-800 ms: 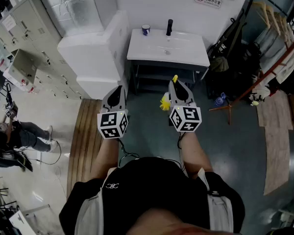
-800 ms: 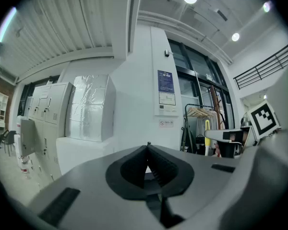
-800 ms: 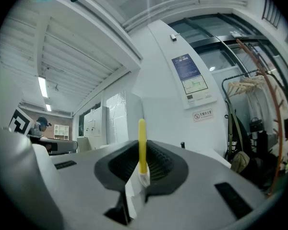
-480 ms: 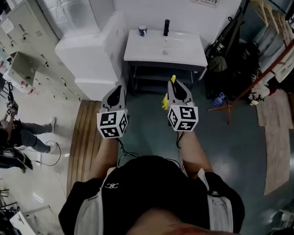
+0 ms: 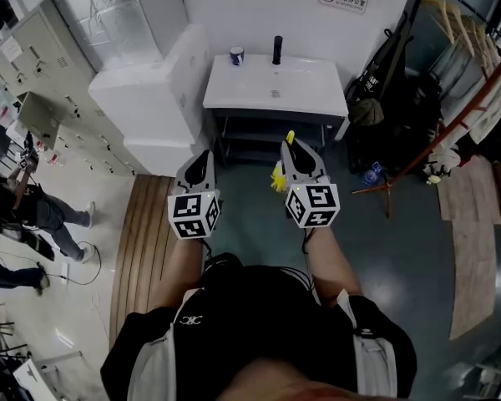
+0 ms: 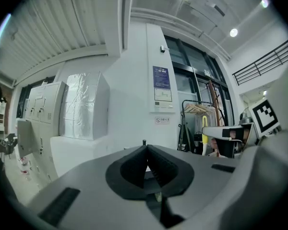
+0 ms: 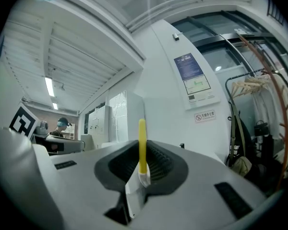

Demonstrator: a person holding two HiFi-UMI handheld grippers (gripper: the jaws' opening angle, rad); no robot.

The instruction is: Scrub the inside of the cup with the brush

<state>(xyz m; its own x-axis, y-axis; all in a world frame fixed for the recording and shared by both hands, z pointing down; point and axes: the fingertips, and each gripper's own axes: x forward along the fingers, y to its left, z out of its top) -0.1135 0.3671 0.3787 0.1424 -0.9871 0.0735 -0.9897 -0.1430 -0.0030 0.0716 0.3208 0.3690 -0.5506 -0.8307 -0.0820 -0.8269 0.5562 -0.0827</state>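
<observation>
As the cup (image 5: 236,55) stands upper centre, well apart, approach first: right gripper (image 5: 292,144) pinches the brush (image 5: 280,176); left gripper (image 5: 204,154), fingers pressed together, should spread for the cup.

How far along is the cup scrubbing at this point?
Done: the right tongs grip the brush. In hand: nothing else; the left tongs are shut and empty. Left: the cup stands on the sink ahead, apart from both tongs, so all scrubbing remains.
</observation>
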